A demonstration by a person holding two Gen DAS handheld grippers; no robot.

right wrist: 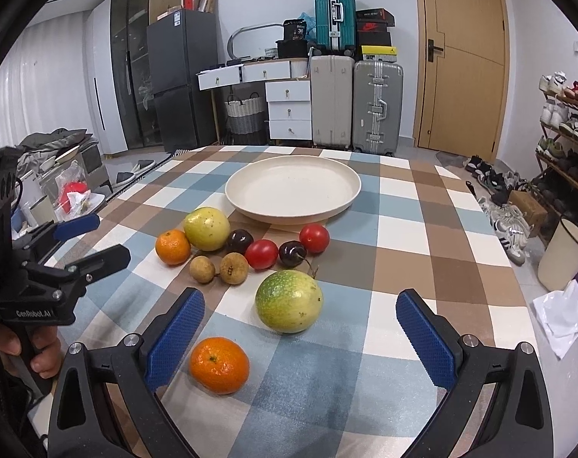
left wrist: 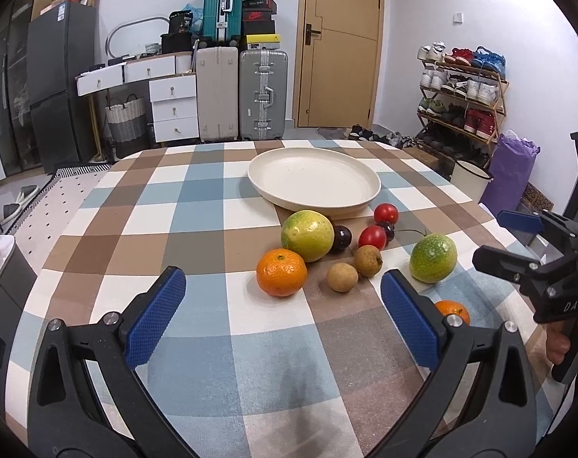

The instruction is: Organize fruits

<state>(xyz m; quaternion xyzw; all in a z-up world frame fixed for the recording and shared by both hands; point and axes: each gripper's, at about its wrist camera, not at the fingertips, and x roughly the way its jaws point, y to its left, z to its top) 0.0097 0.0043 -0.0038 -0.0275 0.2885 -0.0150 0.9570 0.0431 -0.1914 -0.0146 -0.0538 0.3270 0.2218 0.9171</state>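
Jaws of the left gripper [left wrist: 283,305] stand spread wide in the left wrist view, blue pads apart with nothing between them, held above the desk with its blue, brown and white checked cloth [left wrist: 197,229]. Just beyond the pads lies a round orange mandarin [left wrist: 281,273], touching a large yellow-green round fruit [left wrist: 307,235] behind it. Beside these sit two small brown longans [left wrist: 342,277], a dark cherry [left wrist: 342,238], two red cherry tomatoes [left wrist: 372,237] and a second green speckled round fruit [left wrist: 433,257]. A second orange mandarin [left wrist: 452,311] peeks out behind the right pad. Farther back rests a shallow cream round plate [left wrist: 314,182], bare, with the fruits near its front rim but outside it. At the right edge the right gripper [left wrist: 517,236] shows from the side, its fingers parted.

From the right wrist view, the right gripper [right wrist: 300,328] also has its jaws spread, holding nothing. The green speckled fruit [right wrist: 289,301] lies between and slightly beyond the pads, and the nearer mandarin [right wrist: 219,364] sits just beside the left pad. Beyond them are the longans [right wrist: 234,268], tomatoes [right wrist: 261,254], cherries [right wrist: 292,253], the yellow-green fruit [right wrist: 206,228] and the other mandarin [right wrist: 173,247], all on the cloth in front of the plate [right wrist: 292,187]. At the left edge, the left gripper [right wrist: 94,240] shows with fingers apart.
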